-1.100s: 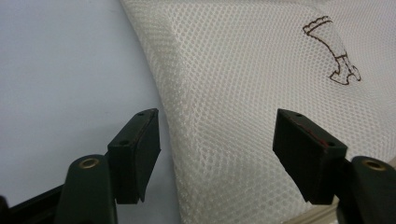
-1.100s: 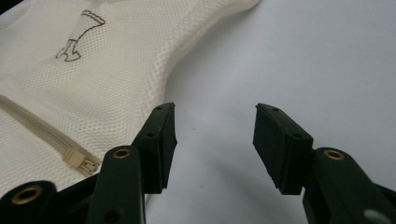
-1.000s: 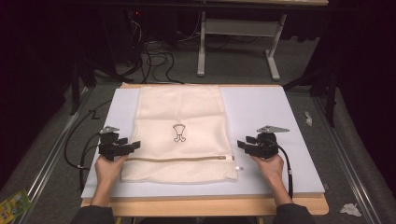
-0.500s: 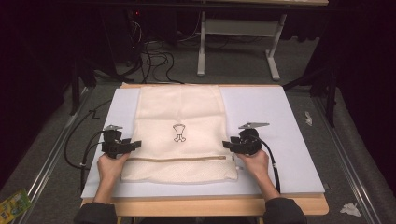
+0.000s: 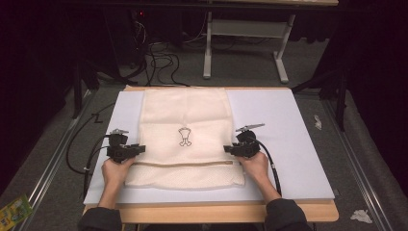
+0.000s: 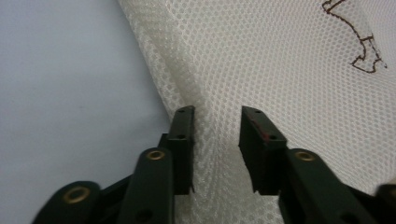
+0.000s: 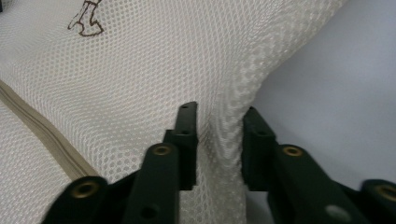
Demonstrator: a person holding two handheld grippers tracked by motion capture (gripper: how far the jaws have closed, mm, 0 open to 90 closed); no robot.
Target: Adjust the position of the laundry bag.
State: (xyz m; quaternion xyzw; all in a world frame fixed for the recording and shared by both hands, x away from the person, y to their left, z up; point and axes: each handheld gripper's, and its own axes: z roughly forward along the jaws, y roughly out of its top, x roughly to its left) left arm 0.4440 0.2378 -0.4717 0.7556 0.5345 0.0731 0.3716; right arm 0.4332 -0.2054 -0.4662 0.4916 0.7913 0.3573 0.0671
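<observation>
left claw [image 5: 140, 148]: closing, mesh bag [image 5: 185, 115] edge bunched between | right claw [image 5: 227, 149]: moved inward, closing on bag edge

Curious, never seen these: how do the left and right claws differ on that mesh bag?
Left claw straddles the mesh bag's left edge, mesh loose between its jaws; right claw pinches a raised ridge at the right edge, near the zipper. Shared: both have just been closing.

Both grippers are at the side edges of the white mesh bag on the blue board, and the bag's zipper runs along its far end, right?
Not quite: the zipper runs across the near end of the mesh bag, by the person's hands, as the high view shows. The left gripper and right gripper are at its side edges.
</observation>
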